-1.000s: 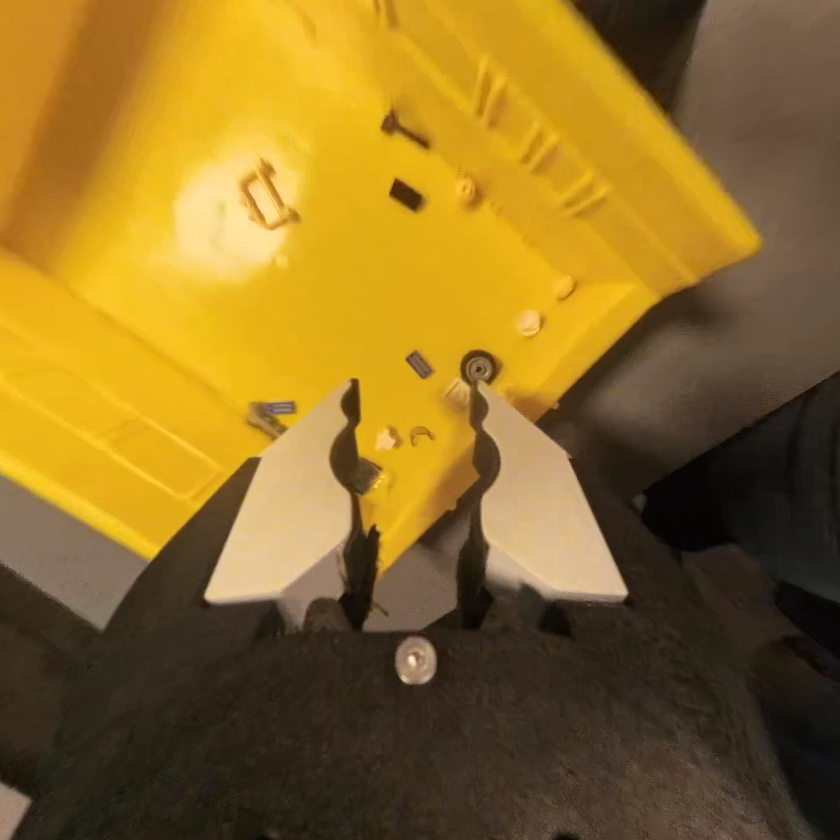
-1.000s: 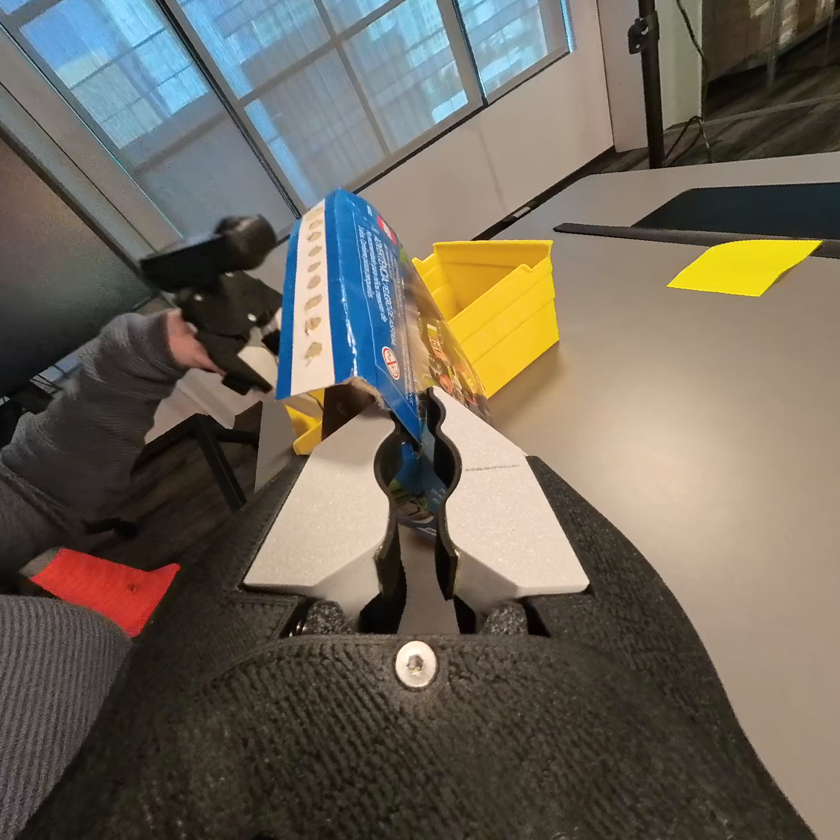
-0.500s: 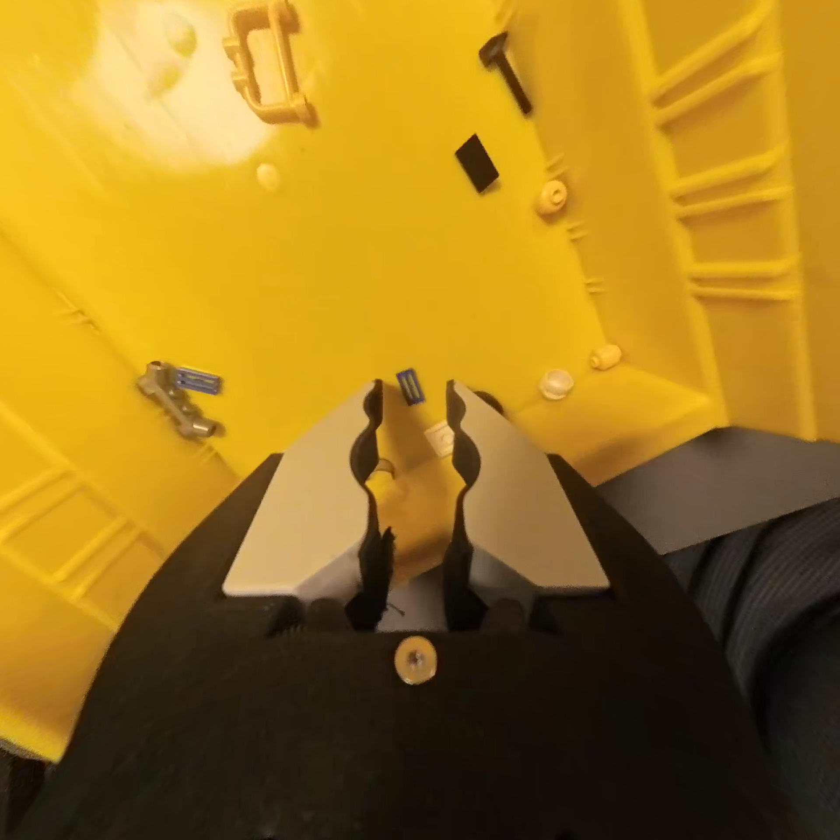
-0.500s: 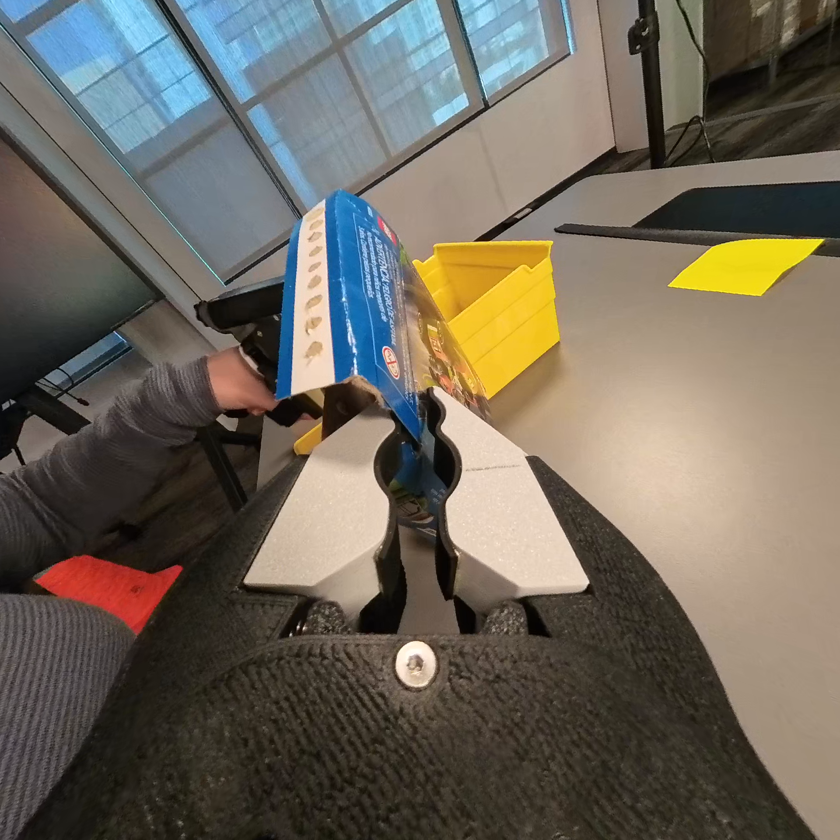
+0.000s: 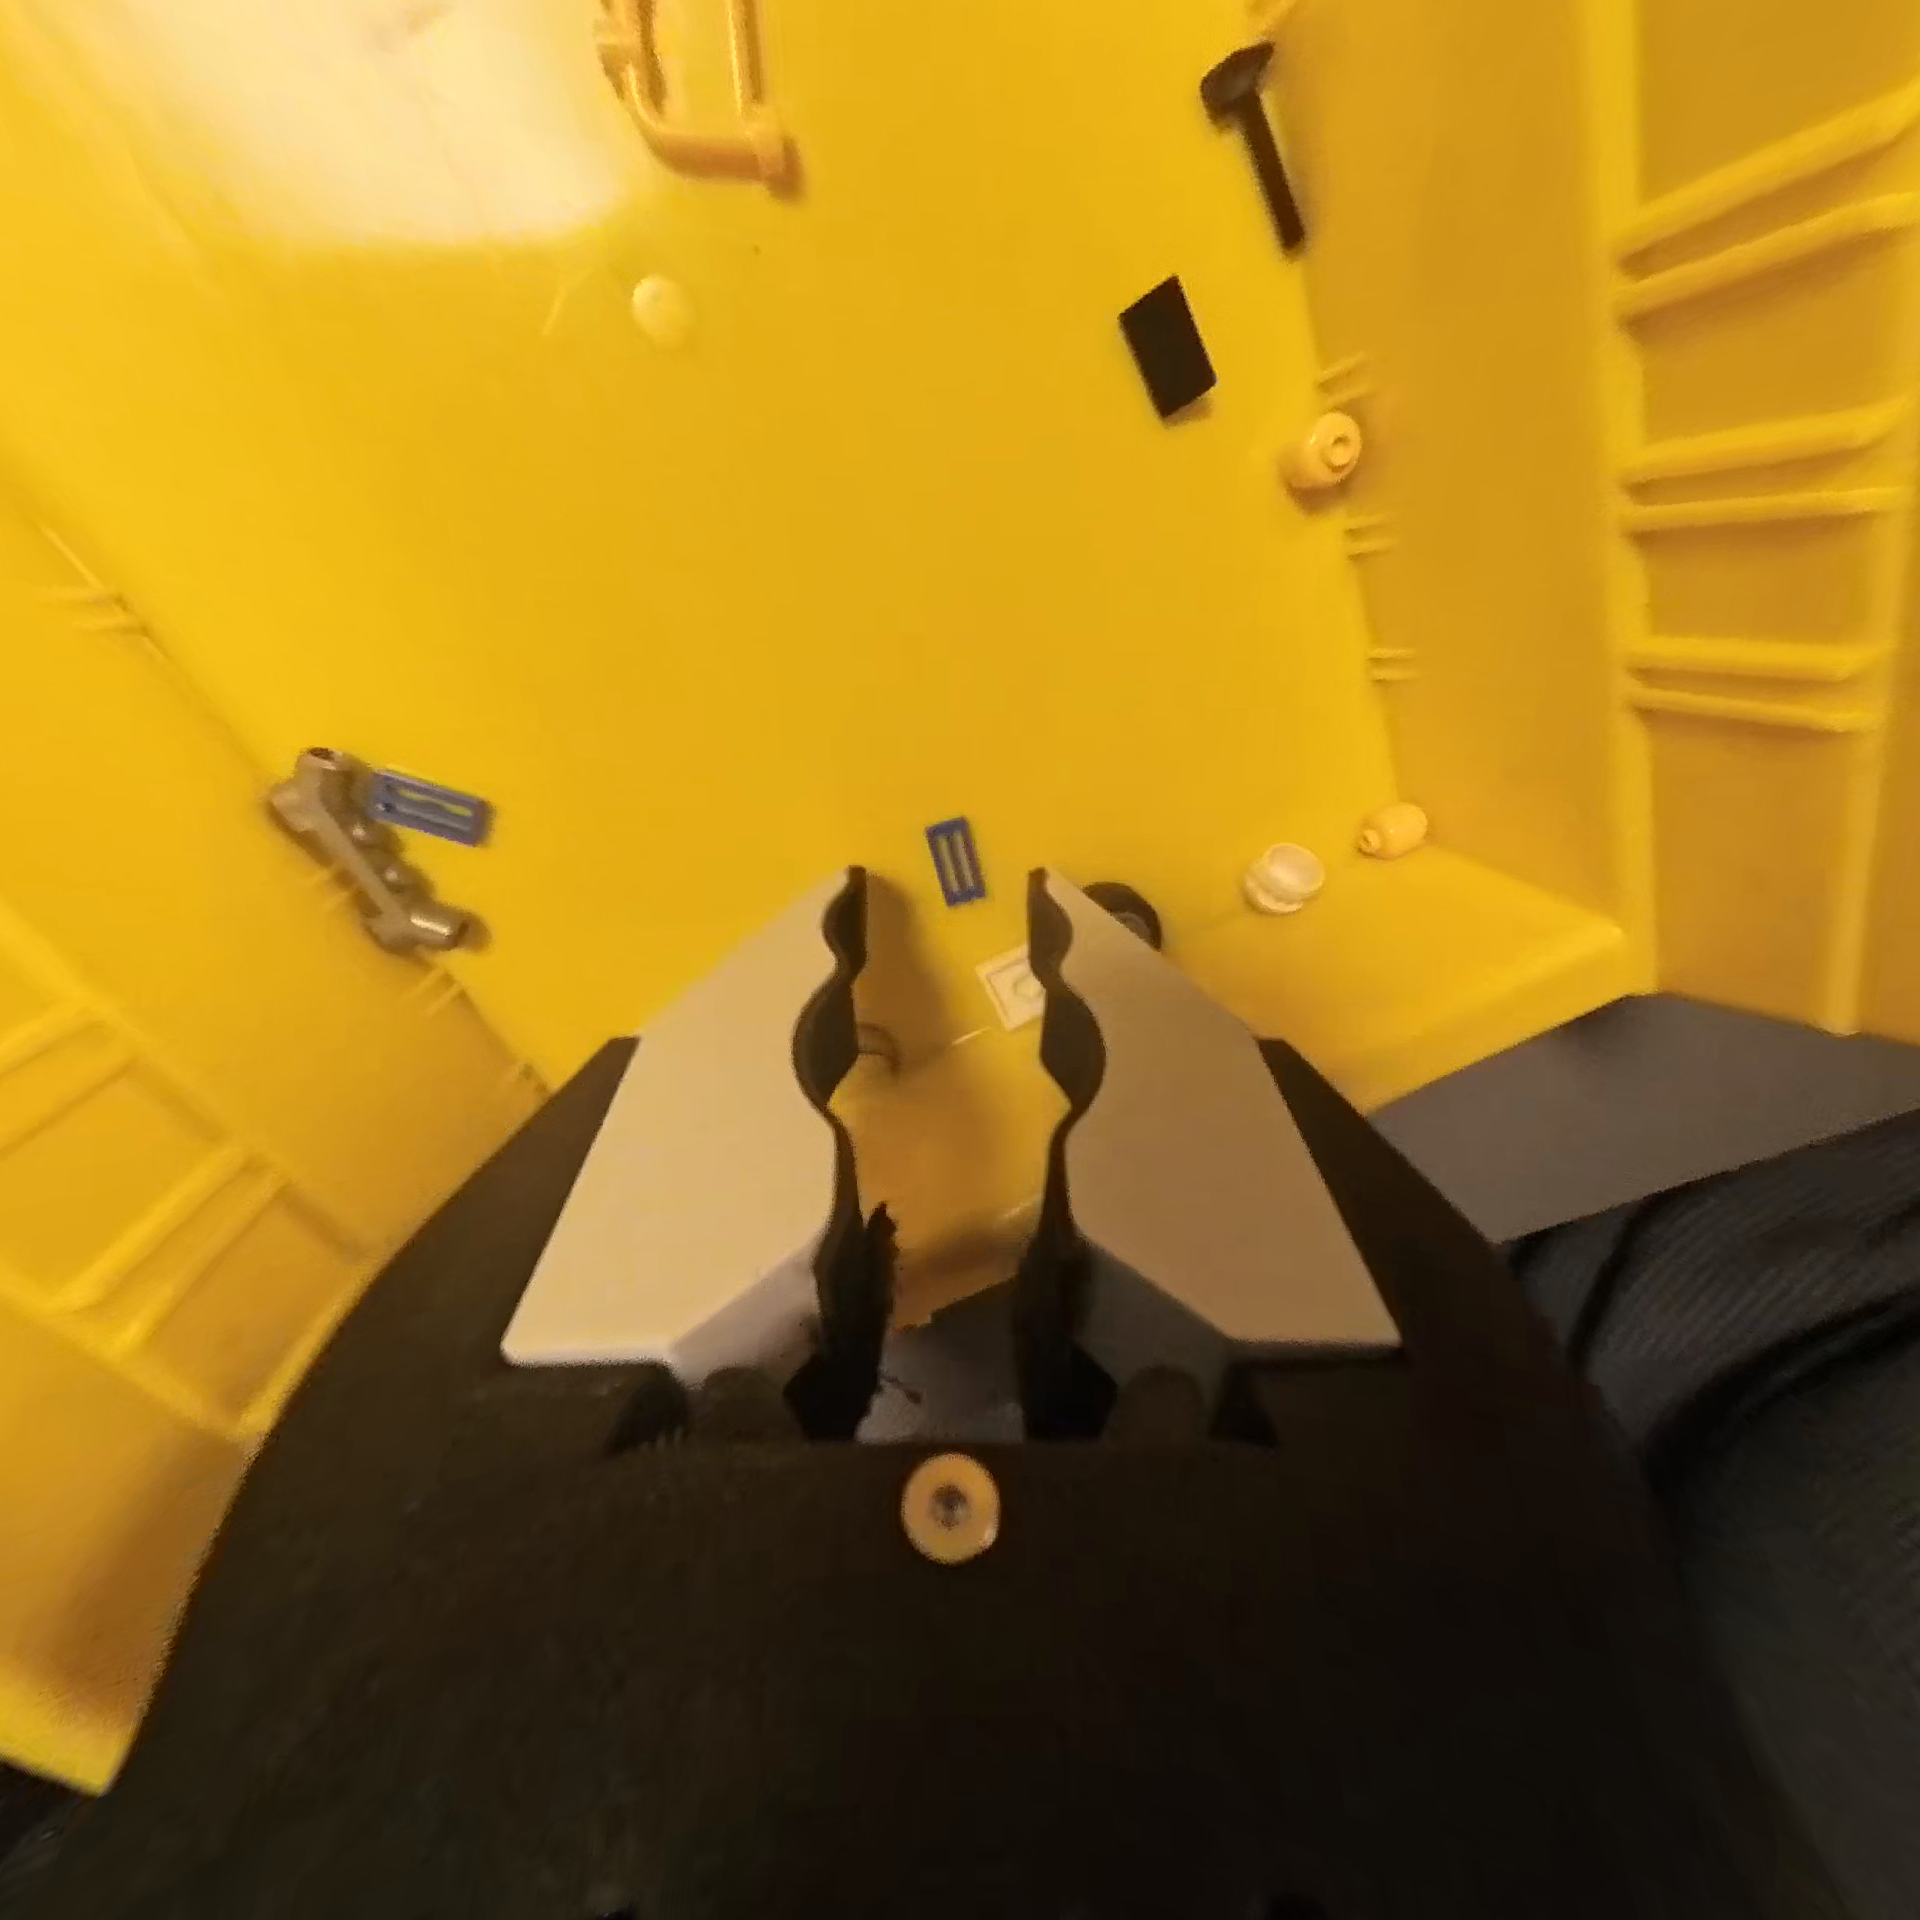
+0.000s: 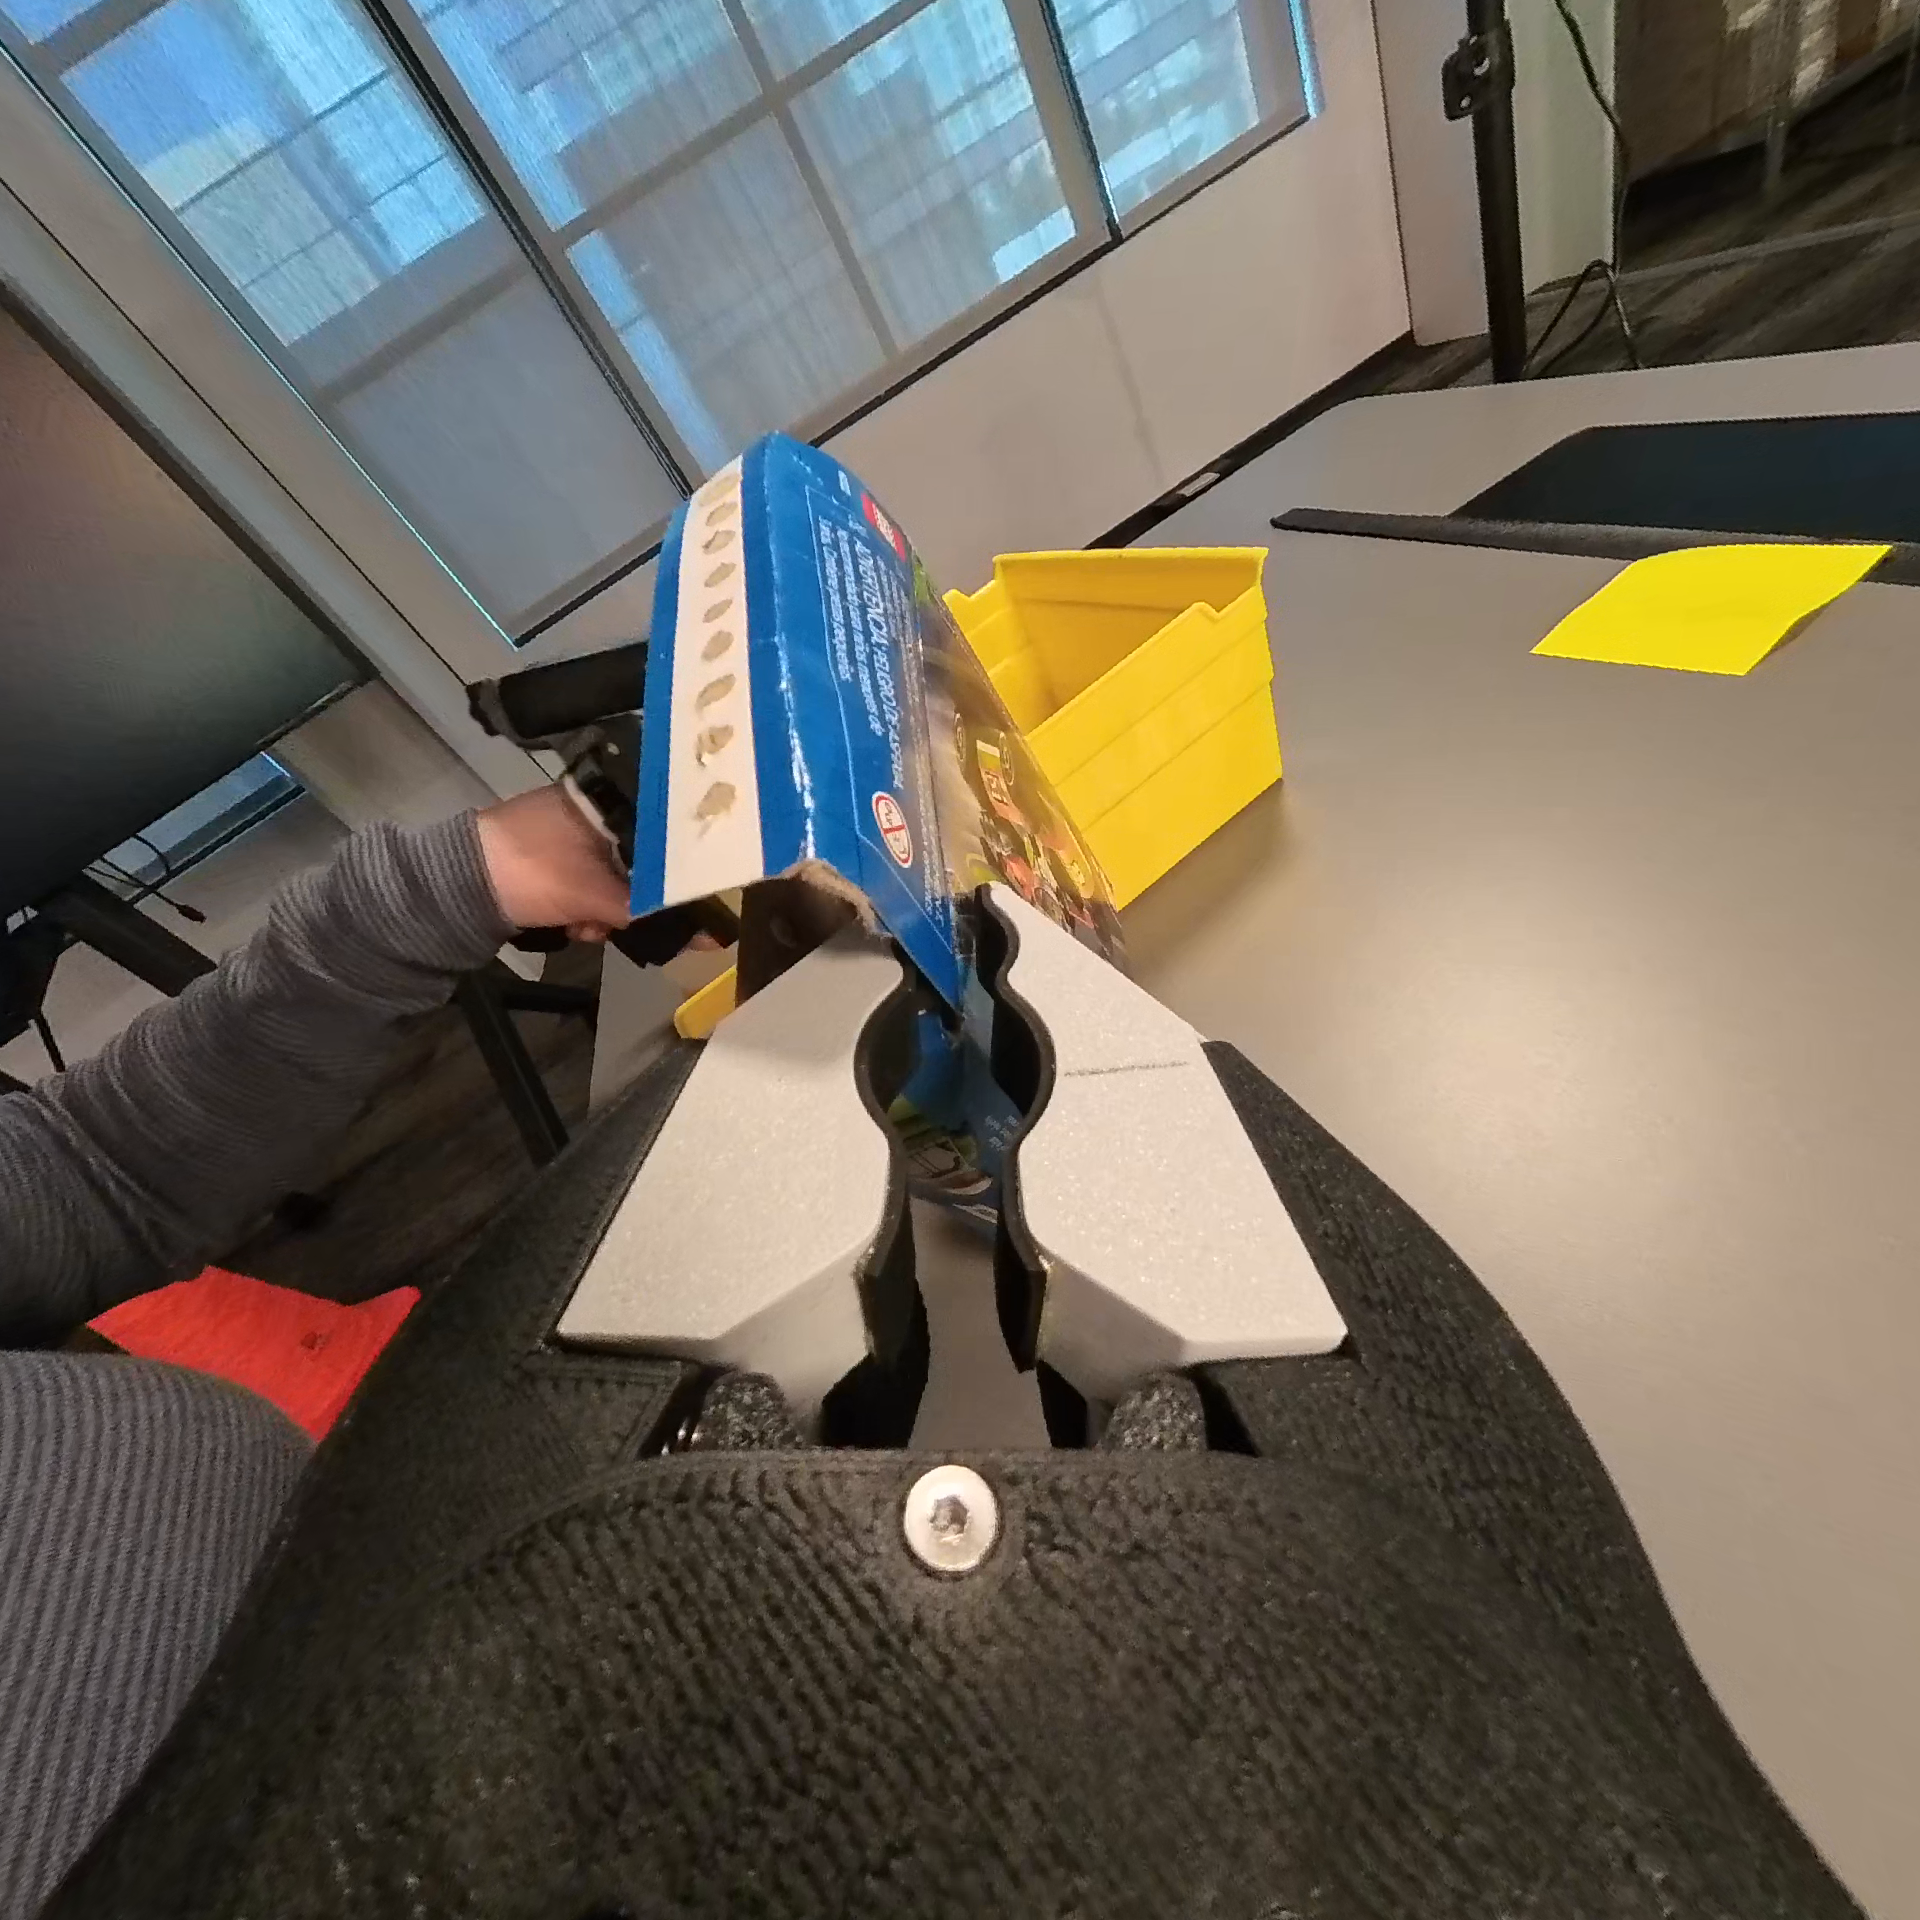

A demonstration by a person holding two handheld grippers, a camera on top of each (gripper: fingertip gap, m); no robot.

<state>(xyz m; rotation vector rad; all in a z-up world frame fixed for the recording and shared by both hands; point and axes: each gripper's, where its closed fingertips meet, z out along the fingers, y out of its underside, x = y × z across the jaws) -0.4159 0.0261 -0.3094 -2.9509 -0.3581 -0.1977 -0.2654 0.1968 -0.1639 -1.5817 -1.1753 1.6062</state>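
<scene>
In the left wrist view my left gripper (image 5: 945, 883) reaches into a yellow bin (image 5: 727, 571) over its near corner, jaws apart and holding nothing. A small blue tile (image 5: 956, 862) lies just past the tips. A white square tile (image 5: 1010, 987) lies by the right finger, and a black wheel (image 5: 1122, 904) lies behind that finger. My right gripper (image 6: 940, 925) is shut on the lower edge of a blue cardboard box (image 6: 810, 675), open end down, and holds it tilted above the table. The left gripper shows behind the box (image 6: 561, 696), held by a hand (image 6: 551, 873).
Loose pieces lie in the bin: a grey bar (image 5: 364, 862), another blue tile (image 5: 431, 816), a black tile (image 5: 1167, 346), a black pin (image 5: 1257, 145), and white (image 5: 1283, 878) and tan (image 5: 1392, 829) studs. On the grey table (image 6: 1558, 1039) are the yellow bin (image 6: 1143, 707), a yellow sheet (image 6: 1714, 613) and a dark mat (image 6: 1714, 468). One gripper's finger ends stand about 25 centimetres off the other's. It is some 7 centimetres from my left tips to the blue tile (image 5: 431, 816).
My left gripper moved from the bin's corner farther in over its floor, and its jaws narrowed. The right gripper and the box stayed still; the hand moved in behind the box.
</scene>
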